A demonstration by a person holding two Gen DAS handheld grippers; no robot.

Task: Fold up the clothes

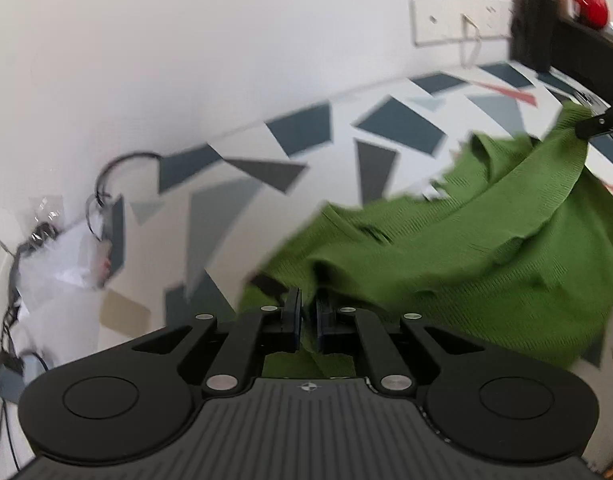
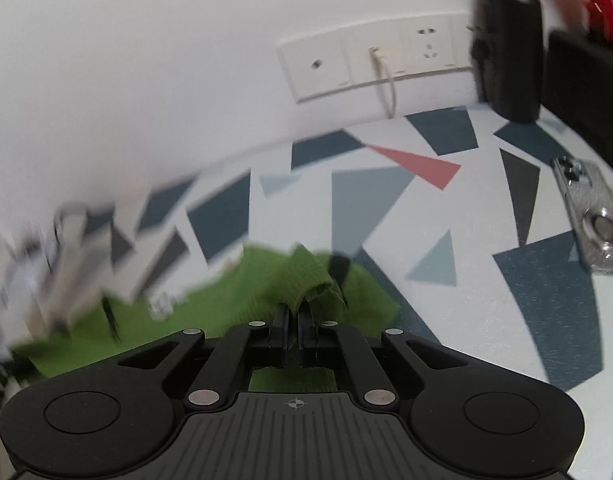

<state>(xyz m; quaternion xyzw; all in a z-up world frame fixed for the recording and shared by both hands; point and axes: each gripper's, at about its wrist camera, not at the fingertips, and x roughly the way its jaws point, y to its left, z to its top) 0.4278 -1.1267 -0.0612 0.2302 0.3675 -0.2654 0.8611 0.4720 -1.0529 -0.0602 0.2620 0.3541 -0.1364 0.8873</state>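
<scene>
A green knit garment [image 1: 466,248] hangs stretched above a table with a grey, blue and red triangle pattern [image 1: 302,128]. My left gripper [image 1: 308,300] is shut on one bunched edge of it. Cloth shows between and below its fingers. At the far right of the left wrist view my right gripper [image 1: 582,130] pinches another corner, lifted higher. In the right wrist view the right gripper [image 2: 292,310] is shut on a fold of the green garment [image 2: 266,280], which trails down to the left and looks blurred.
A white wall with a socket strip [image 2: 370,60] runs behind the table. A black bottle [image 2: 510,40] and a red object [image 1: 592,0] stand at the back right. A metal clip-like piece [image 2: 590,216] lies on the right. Cables and clear plastic [image 1: 58,248] crowd the left.
</scene>
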